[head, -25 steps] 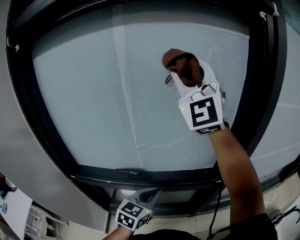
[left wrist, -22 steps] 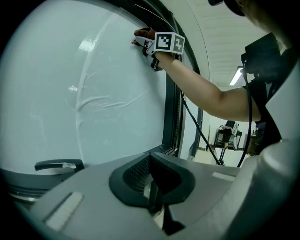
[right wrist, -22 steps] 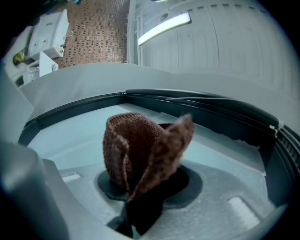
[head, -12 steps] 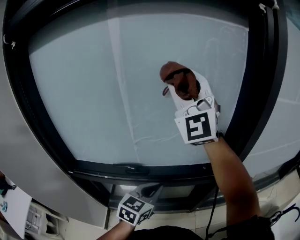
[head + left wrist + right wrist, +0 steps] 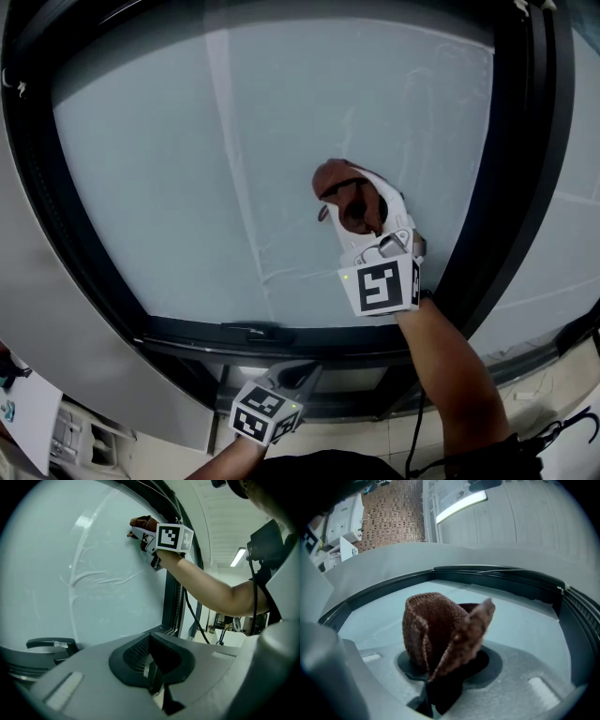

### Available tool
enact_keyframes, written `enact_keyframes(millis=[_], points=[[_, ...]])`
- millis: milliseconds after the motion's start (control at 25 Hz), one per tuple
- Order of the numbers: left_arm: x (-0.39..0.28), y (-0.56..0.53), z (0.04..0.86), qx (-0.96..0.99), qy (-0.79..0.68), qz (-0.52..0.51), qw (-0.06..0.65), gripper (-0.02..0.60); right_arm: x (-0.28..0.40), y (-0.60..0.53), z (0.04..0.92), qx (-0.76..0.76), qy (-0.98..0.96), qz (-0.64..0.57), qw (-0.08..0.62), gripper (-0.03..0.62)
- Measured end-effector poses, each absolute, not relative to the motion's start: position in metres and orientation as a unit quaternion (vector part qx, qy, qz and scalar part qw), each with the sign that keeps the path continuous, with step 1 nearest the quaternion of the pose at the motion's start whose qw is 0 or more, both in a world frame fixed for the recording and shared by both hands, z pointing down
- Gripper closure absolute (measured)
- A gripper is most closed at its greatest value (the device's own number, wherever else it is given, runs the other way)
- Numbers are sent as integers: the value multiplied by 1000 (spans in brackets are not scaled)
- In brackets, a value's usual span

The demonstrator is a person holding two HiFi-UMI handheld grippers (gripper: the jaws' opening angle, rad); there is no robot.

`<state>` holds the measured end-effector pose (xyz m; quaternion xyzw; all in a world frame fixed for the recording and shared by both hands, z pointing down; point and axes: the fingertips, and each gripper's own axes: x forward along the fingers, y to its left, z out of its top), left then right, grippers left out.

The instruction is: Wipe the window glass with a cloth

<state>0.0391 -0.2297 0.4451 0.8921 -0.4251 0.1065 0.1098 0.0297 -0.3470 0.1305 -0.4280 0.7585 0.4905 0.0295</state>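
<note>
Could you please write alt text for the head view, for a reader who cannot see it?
The right hand-held gripper, shut on a brown cloth, holds it against the pale window glass near the right side of the dark frame. The left hand-held gripper hangs shut and empty below the window; faint streaks mark the pane.

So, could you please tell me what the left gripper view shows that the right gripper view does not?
Left gripper view only: the person's forearm, the window handle, and the left gripper, shut and empty. Right gripper view only: how the right gripper clamps the brown cloth, plus brown tiling. Both: that cloth, the window glass and its dark frame.
</note>
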Motion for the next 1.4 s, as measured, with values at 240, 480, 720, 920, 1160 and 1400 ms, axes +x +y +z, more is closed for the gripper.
enact_keyframes(millis=[240, 480, 720, 920, 1160, 1400], points=[[46, -231, 446, 894, -420, 109, 110, 565, 30, -347, 159, -428, 763, 484, 30, 474], [47, -230, 450, 894, -419, 115, 109, 565, 31, -348, 184, -426, 766, 480, 26, 476], [49, -229, 448, 895, -416, 117, 112, 565, 31, -348, 209, -427, 770, 474, 20, 474], [47, -232, 449, 894, -421, 122, 98, 565, 31, -349, 230, -424, 775, 468, 11, 474], [47, -233, 449, 894, -420, 123, 100, 565, 31, -349, 258, -422, 782, 459, 1, 475], [52, -232, 450, 897, -411, 120, 112, 565, 29, -350, 285, -419, 785, 456, -10, 474]])
